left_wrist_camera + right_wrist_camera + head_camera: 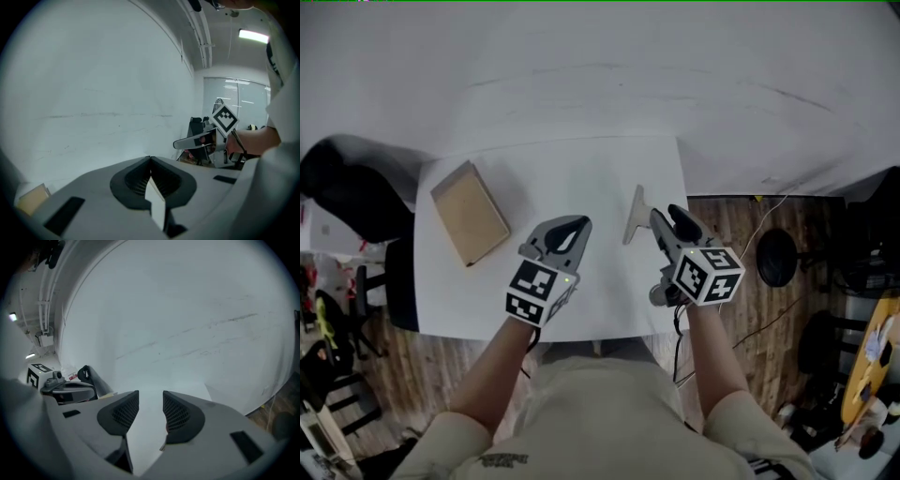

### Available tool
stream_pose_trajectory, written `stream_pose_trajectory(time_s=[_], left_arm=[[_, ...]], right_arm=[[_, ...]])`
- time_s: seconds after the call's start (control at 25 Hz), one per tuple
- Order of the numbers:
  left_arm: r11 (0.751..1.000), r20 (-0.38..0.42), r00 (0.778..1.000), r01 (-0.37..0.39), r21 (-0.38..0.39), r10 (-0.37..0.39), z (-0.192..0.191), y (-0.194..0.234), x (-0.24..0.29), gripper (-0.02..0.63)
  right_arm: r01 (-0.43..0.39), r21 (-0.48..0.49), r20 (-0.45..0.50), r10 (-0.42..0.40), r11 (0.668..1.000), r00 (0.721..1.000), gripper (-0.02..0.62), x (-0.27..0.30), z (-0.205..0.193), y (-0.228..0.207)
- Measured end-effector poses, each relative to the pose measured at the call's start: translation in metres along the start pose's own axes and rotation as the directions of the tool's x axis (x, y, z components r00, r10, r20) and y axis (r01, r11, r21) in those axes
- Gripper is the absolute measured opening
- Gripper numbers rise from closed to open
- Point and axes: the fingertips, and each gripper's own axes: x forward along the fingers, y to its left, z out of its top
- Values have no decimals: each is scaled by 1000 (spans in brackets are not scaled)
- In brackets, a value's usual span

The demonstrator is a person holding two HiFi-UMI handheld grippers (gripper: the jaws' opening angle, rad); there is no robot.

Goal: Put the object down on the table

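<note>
A flat brown cardboard box (469, 214) lies on the white table (581, 173) at its left side, apart from both grippers; a corner of the box (33, 197) shows low left in the left gripper view. My left gripper (579, 223) hovers mid-table with its jaws shut tip to tip (150, 161), and I can name nothing held between them. My right gripper (645, 211) is near the table's right edge. Its jaws stand apart (151, 404) with only bare tabletop between them. A thin pale strip (634, 214) sits at its tip; I cannot tell whether it is a finger or a separate thing.
A white wall rises right behind the table. A black chair (347, 187) stands off the left end. Wooden floor with a round black stand (774, 255) and cables lies to the right. The table's front edge is close to the person's body.
</note>
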Motion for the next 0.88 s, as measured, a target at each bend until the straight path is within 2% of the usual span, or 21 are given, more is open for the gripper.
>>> stream_pose_trajectory(time_s=[0.2, 0.36, 0.6, 0.76, 0.88], left_arm=[[999, 64, 998, -18, 51, 14, 35, -4, -24, 21], [996, 115, 993, -34, 77, 25, 57, -9, -43, 21], [992, 198, 980, -38, 123, 13, 91, -20, -72, 21], [989, 218, 976, -21, 143, -11, 101, -28, -89, 21], [988, 241, 970, -21, 152, -17, 110, -32, -103, 21]], right_arm=[[-48, -39, 91, 52, 998, 995, 124, -38, 37, 31], [-47, -115, 154, 65, 992, 986, 81, -68, 60, 52], [-44, -150, 237, 79, 988, 968, 67, -101, 82, 72], [-99, -189, 244, 144, 977, 959, 58, -119, 91, 98], [-111, -238, 257, 173, 965, 951, 43, -132, 104, 116]])
